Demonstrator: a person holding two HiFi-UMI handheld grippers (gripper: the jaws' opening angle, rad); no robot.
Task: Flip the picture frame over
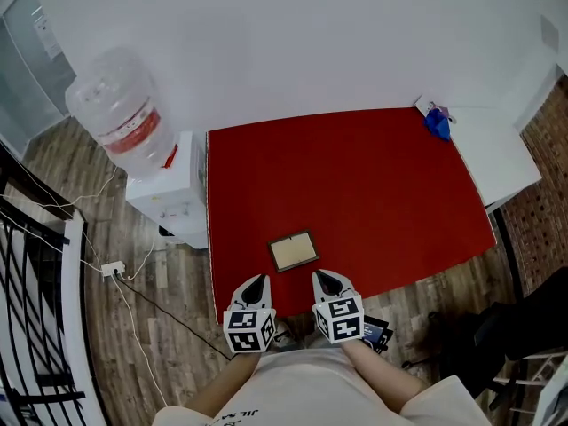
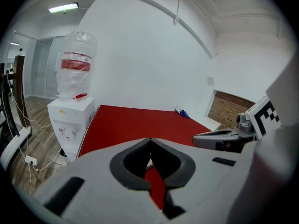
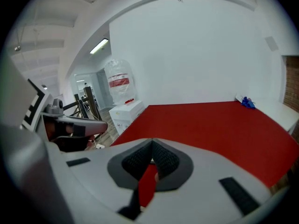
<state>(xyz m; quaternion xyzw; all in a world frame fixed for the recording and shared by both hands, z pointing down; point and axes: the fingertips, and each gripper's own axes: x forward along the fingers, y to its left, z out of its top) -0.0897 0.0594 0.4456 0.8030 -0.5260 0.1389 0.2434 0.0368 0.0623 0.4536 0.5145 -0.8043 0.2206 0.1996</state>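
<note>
A small picture frame (image 1: 294, 251) with a dark rim and a pale panel lies flat on the red table (image 1: 355, 176), close to its near edge. My left gripper (image 1: 258, 280) hovers at that edge, just short of the frame and slightly to its left, jaws shut and empty. My right gripper (image 1: 320, 276) is beside it, just right of the frame's near corner, also shut with nothing between its fingers. In the left gripper view the closed tips (image 2: 150, 139) point across the red top. The right gripper view shows its tips (image 3: 152, 142) touching too, and both gripper views hide most of the frame.
A white water dispenser (image 1: 169, 193) with a large clear bottle (image 1: 120, 109) stands against the table's left side. A blue object (image 1: 437, 122) lies at the far right corner by a white ledge (image 1: 501, 153). Cables and a power strip (image 1: 113, 269) lie on the wooden floor at left.
</note>
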